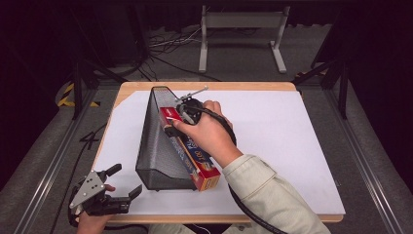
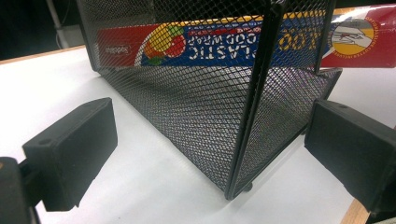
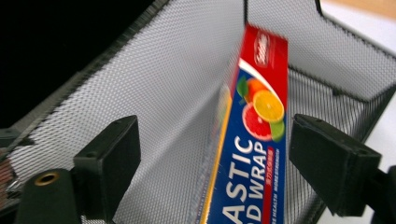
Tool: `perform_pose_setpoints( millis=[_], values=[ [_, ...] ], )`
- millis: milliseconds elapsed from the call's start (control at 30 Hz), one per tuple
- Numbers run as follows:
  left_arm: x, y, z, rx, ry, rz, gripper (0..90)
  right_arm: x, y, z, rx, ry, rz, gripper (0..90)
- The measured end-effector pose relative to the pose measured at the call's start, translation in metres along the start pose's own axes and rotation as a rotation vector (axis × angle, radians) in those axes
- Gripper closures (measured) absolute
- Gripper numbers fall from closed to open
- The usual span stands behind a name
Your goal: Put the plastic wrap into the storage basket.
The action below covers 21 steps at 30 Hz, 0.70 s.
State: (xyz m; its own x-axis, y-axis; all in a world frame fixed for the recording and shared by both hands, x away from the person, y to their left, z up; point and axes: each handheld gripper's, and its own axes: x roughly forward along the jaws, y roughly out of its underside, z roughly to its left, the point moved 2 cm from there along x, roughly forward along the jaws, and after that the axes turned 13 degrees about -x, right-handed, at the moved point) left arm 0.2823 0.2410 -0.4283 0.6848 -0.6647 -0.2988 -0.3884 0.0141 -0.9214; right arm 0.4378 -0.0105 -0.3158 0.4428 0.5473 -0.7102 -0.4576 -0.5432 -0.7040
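A wooden tabletop [image 1: 146,86] covered by a white sheet [image 1: 292,146] sits in a dark room, with grey floor and a metal frame stand [image 1: 241,34] beyond it.

On the sheet stands a black wire-mesh file holder [image 1: 156,146], wedge-shaped, its tall end nearest the person and its low end pointing away. A long box of plastic food wrap [image 1: 195,156], red at the ends and blue in the middle, lies slanted in the holder. From above, its near red end sticks out past the holder's tall open side.

The person's right hand, in a pale sleeve [image 1: 272,195], holds the right gripper [image 1: 178,119] over the far part of the box. The hand covers the jaws in the high view. The right gripper view looks down into the holder: the two black jaws stand apart with the box [image 3: 252,154] between them, a printed citrus picture facing up, and neither pad pressing on it.

The left gripper [image 1: 126,183] rests at the near left corner of the tabletop, held by the left hand [image 1: 90,222]. Its jaws are spread wide with nothing between them. The left gripper view looks along the sheet at the holder's near corner [image 2: 243,130], and through the mesh the box's lettering [image 2: 215,44] appears upside down, raised off the holder's floor.
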Motion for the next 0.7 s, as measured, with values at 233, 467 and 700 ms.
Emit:
perform_pose_setpoints(
  millis=[233,467,700],
  values=[
    [-0.001,0.0,-0.001,0.001,-0.003,-0.001,3.3,-0.017,0.004,0.006,-0.088,0.012,-0.178,18.8],
    [0.001,-0.001,0.0,0.003,-0.004,-0.006,3.2,-0.03,0.008,0.004,-0.12,0.017,-0.226,18.8],
    [0.001,-0.001,0.0,0.009,-0.004,0.0,3.2,-0.038,0.02,-0.002,-0.151,0.009,-0.238,18.8]
  ],
)
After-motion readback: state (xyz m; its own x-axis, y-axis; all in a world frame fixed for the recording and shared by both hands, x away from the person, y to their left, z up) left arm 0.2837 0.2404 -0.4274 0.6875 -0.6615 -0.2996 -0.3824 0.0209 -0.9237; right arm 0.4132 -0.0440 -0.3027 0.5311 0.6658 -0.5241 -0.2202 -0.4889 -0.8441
